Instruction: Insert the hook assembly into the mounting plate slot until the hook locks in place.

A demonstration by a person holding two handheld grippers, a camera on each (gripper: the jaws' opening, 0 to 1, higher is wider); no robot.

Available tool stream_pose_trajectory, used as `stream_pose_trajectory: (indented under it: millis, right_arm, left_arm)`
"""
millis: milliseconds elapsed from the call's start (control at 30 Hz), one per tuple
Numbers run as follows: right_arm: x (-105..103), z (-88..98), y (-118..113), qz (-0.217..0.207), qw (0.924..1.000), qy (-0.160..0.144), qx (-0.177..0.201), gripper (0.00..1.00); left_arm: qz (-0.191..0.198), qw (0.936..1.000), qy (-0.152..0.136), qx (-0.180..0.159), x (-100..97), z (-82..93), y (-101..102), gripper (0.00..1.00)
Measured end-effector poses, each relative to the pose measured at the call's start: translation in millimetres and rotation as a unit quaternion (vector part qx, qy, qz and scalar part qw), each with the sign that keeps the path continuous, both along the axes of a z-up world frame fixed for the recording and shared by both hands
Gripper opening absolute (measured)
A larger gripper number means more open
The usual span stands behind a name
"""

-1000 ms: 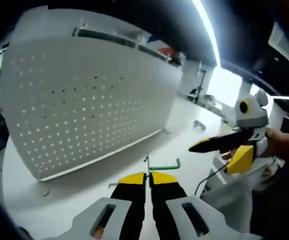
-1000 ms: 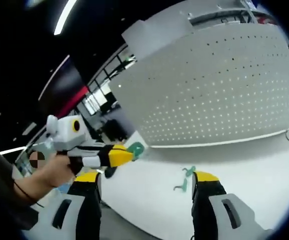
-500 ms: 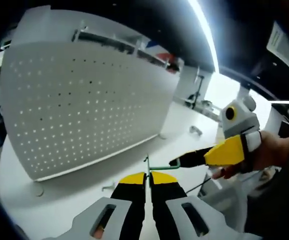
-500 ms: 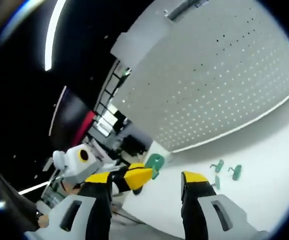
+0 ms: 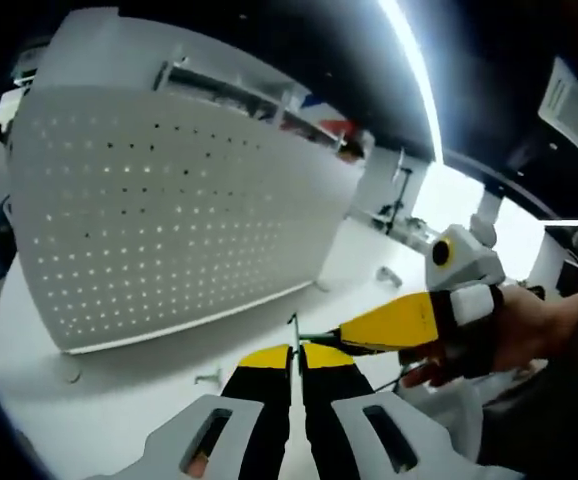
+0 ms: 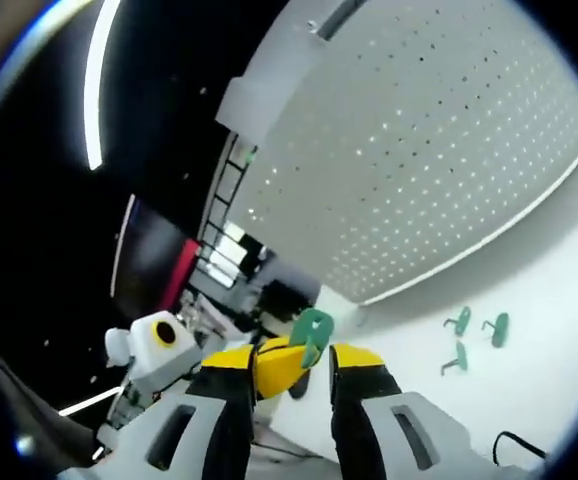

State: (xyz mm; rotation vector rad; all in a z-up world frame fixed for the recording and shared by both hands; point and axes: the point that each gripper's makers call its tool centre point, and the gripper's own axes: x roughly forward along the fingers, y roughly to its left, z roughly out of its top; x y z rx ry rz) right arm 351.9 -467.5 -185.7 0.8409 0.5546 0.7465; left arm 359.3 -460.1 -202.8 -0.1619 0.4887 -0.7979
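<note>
The white pegboard mounting plate (image 5: 159,210) stands upright on the white table (image 5: 109,410). My left gripper (image 5: 296,350) is shut on a thin green hook (image 5: 293,328) that sticks up between its yellow tips. My right gripper (image 5: 341,334), held in a hand (image 5: 499,330), reaches in from the right, its yellow jaw touching the hook. In the right gripper view the hook's green end (image 6: 314,335) and the left gripper's yellow tip (image 6: 269,368) sit between the jaws of my right gripper (image 6: 291,355), which stand narrowly apart. The pegboard (image 6: 439,150) rises behind.
Three more green hooks (image 6: 477,330) lie on the table (image 6: 539,390) in front of the pegboard's lower edge. A small metal part (image 5: 207,378) lies near my left gripper, another (image 5: 389,276) farther back. A black cable (image 6: 519,445) lies at the lower right.
The right gripper has moved in toward the left gripper's hook and its jaws have narrowed around the hook's green end. The left gripper still holds the hook.
</note>
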Motion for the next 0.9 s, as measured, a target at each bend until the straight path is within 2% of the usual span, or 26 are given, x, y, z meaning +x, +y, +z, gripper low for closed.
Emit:
stream_pose_trajectory:
  millis: [200,300,567,667,900]
  right_arm:
    - [4.8,1.2,2.5,-0.014,0.9997,0.009,0.016,0.18]
    - [5.0,-1.2,5.1,-0.01,0.9999,0.001,0.002,0.16]
    - [4.9,-0.1,5.8,-0.015,0.9997,0.007,0.018,0.06]
    - [4.3,1.1,6.6,-0.021,0.9994,0.008,0.025,0.03]
    - [3.6,-0.6,6.3,-0.028,0.9991,0.015,0.028,0.01]
  left_arm:
    - [0.015,0.9999,-0.004,-0.005,0.3,3.1,1.5,0.02]
    - [0.024,0.9996,-0.012,-0.007,-1.0,5.3,2.2,0.02]
    - [0.034,0.9992,-0.019,-0.01,-1.4,11.0,6.4,0.02]
    - [0.035,0.9991,-0.024,-0.003,-2.0,12.0,6.8,0.02]
    - [0.038,0.9985,-0.037,0.014,-3.5,10.8,8.1,0.02]
